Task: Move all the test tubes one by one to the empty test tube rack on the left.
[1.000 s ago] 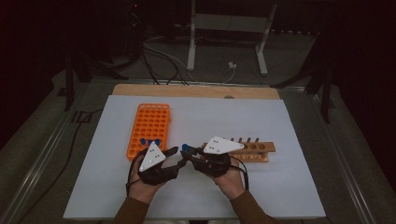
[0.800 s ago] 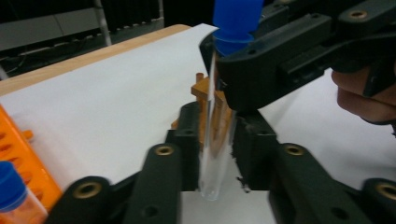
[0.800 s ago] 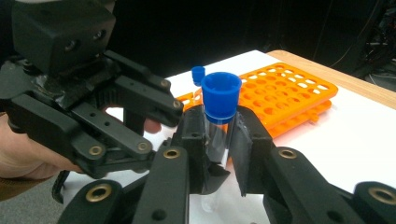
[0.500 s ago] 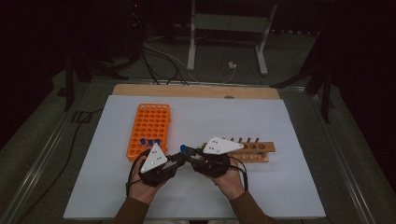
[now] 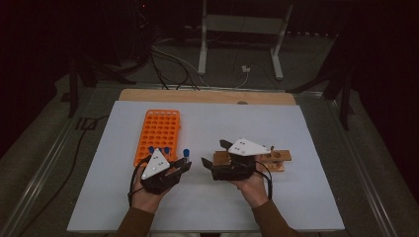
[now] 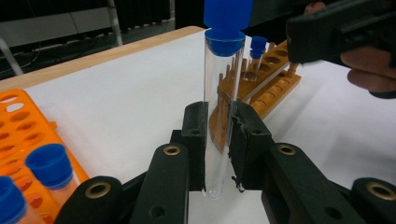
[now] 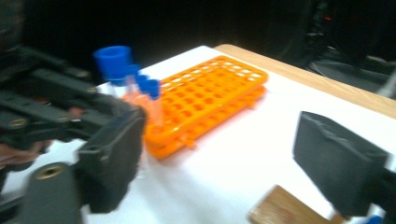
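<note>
My left gripper [image 6: 218, 140] is shut on a clear test tube [image 6: 220, 93] with a blue cap, held upright just above the white mat. In the high view this left gripper [image 5: 184, 164] sits beside the near end of the orange rack [image 5: 159, 134], the tube's cap [image 5: 186, 152] standing up from it. My right gripper [image 5: 212, 153] is open and empty, a short way right of the tube, in front of the wooden rack [image 5: 275, 159]. In the right gripper view its jaws stand wide apart [image 7: 224, 163], facing the held tube [image 7: 113, 60].
The orange rack [image 6: 18, 126] holds a few blue-capped tubes [image 6: 50, 163] at its near end. One capped tube [image 6: 258, 46] stands in the wooden rack [image 6: 271, 77]. A white mat [image 5: 207, 197] covers the table, with a wooden strip [image 5: 207, 96] along its far edge.
The two grippers were close together at the tube. The right gripper has drawn back to the right, and the tube stays in the left gripper.
</note>
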Motion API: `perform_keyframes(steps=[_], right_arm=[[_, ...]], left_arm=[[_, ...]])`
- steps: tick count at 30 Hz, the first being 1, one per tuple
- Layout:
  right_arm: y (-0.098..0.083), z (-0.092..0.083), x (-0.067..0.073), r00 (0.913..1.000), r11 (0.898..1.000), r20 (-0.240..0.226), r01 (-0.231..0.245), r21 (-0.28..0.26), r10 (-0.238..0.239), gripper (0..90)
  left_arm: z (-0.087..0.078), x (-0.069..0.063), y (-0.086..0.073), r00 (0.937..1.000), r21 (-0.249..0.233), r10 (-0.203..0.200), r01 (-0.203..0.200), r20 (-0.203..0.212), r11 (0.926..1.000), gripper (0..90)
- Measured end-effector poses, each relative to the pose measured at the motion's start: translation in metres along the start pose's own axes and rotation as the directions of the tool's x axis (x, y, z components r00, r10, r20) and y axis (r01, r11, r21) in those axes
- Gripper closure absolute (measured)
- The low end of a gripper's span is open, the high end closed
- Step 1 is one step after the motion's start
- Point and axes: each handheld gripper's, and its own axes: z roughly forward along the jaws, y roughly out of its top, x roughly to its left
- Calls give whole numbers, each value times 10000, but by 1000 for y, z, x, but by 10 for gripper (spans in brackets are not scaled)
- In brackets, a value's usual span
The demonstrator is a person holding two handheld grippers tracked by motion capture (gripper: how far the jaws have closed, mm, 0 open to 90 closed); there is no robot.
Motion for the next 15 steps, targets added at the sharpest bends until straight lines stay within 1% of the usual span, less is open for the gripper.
perform_keyframes(steps=[2,4,10,13,15], right_arm=[[0,-3,-6,9994,9999,318,-129,5,129,81],[1,-5,-11,9986,9998,487,-208,53,205,49],[-2,-14,-24,9962,9995,815,-304,79,297,29],[-3,-18,-29,9956,9995,885,-323,44,318,21],[-5,-21,-33,9950,9994,939,-355,48,349,20]], left_arm=[[-2,2,0,10000,-37,-21,21,-38,10000,778],[-3,3,1,9999,-92,-67,66,-82,9999,778],[-10,9,1,9995,-236,-210,205,-215,9995,778],[-14,13,2,9992,-305,-259,250,-299,9992,778],[-16,15,2,9991,-392,-331,321,-270,9987,778]])
